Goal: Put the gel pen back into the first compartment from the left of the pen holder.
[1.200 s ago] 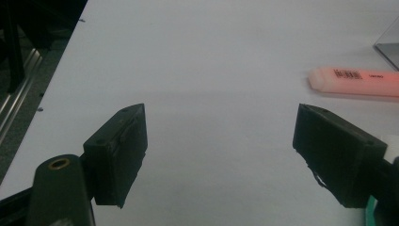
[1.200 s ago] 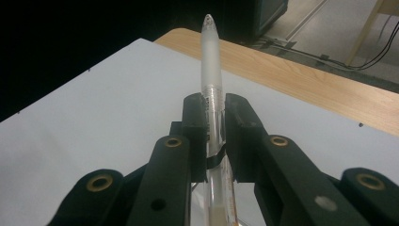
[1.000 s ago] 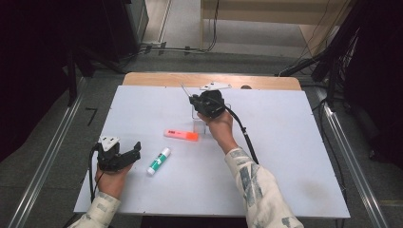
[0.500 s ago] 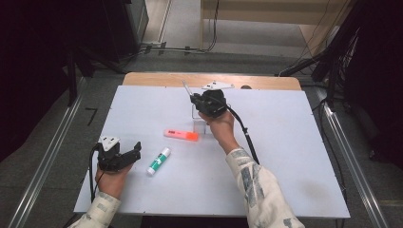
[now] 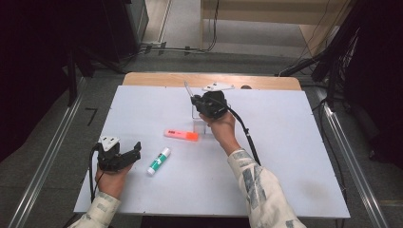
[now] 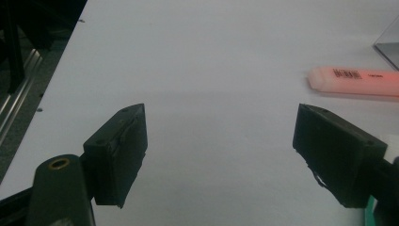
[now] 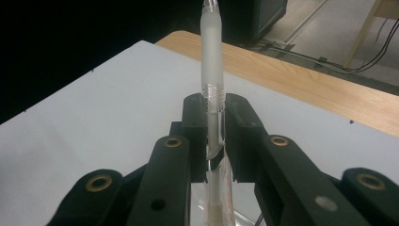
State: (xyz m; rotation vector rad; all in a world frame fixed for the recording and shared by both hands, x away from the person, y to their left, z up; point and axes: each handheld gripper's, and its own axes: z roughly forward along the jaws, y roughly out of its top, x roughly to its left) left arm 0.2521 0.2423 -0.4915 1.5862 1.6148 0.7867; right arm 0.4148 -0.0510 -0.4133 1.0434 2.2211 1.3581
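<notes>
My right gripper point(image 5: 198, 105) point(image 7: 215, 134) is shut on a clear pen point(image 7: 211, 70), which stands upright between the pads and sticks up past them point(image 5: 188, 90). It hovers over a clear plastic holder point(image 5: 200, 119) at the table's middle. An orange highlighter point(image 5: 181, 135) point(image 6: 353, 81) lies flat left of the holder. A white-and-green glue stick point(image 5: 158, 161) lies nearer the front. My left gripper point(image 5: 134, 153) point(image 6: 221, 150) rests low at the front left, open, with bare table between its jaws; the highlighter lies beyond its right jaw.
The white table top point(image 5: 285, 142) has a wooden strip point(image 5: 266, 81) along its far edge. Metal rails point(image 5: 47, 156) run along both sides of the table. A cable point(image 5: 247, 137) trails from the right gripper along the forearm.
</notes>
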